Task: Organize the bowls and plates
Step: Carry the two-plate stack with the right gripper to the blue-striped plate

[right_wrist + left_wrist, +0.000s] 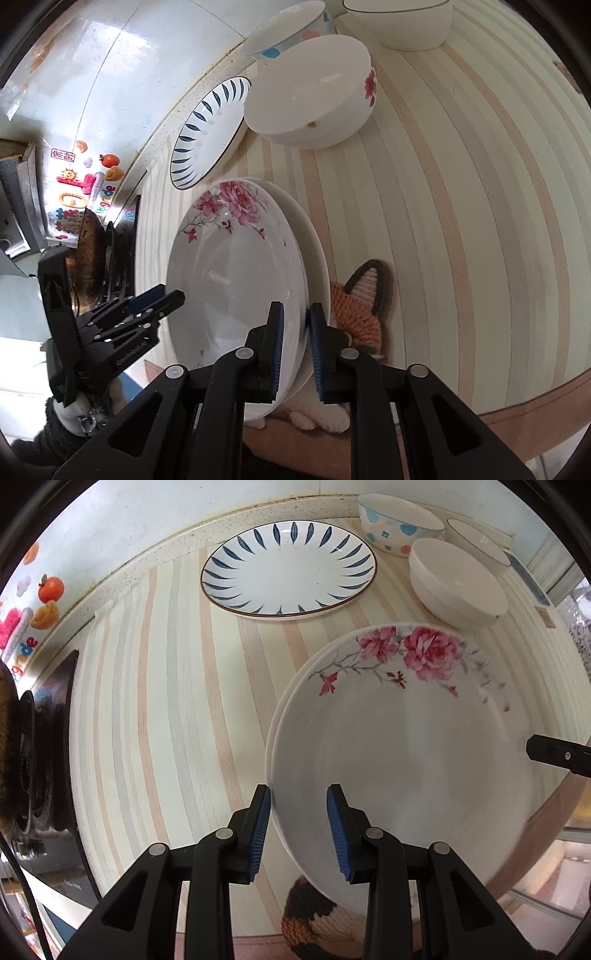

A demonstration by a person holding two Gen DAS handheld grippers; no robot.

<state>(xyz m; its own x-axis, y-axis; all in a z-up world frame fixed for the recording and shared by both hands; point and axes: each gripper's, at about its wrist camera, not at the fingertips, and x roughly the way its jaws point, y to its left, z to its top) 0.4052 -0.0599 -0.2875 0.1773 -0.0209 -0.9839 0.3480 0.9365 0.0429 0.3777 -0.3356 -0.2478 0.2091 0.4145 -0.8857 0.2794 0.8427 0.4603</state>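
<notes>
A white plate with pink flowers (399,746) (236,273) lies over a plain white plate (317,251), whose rim shows beside it; whether they touch I cannot tell. My left gripper (299,794) (162,297) points down on the flowered plate's left rim, which runs between its blue pads. My right gripper (297,308) is shut on the opposite rim, the plain plate passing behind its right finger. One of its fingers (554,755) shows at the right edge of the left wrist view.
At the back wall are a blue-leaf plate (288,570) (210,133), a dotted bowl (395,524), stacked white bowls (458,583) (314,96) and a blue-rimmed bowl (476,542). A knitted fox mat (362,306) lies under the plates. A stove (37,757) is at the left.
</notes>
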